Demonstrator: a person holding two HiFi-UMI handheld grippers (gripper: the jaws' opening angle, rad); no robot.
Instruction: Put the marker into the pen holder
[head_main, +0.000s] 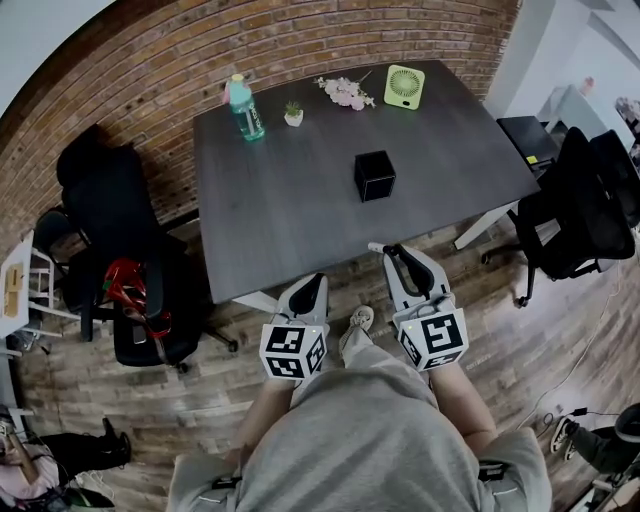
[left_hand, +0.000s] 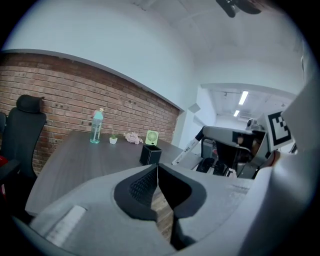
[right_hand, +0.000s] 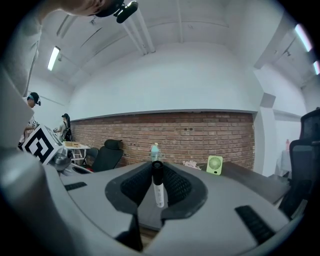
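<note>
Marker (right_hand: 158, 192) clamped crosswise in right tool (right_hand: 158, 167), over bench (head_main: 300, 210) front edge, well apart from holder (head_main: 374, 175). Left tool (left_hand: 157, 169) closed, empty. Risks: narrow grip slipping mid-reach; end striking rim, tipping holder; falling outside opening if released aslant.

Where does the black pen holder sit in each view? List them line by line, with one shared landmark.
Head view: the pen holder stands on the table, right of centre.
Left gripper view: the pen holder shows mid-picture, just above the jaw tips.
Right gripper view: not visible.
Shared landmark: the green fan, near the table's far edge in all three.
</note>
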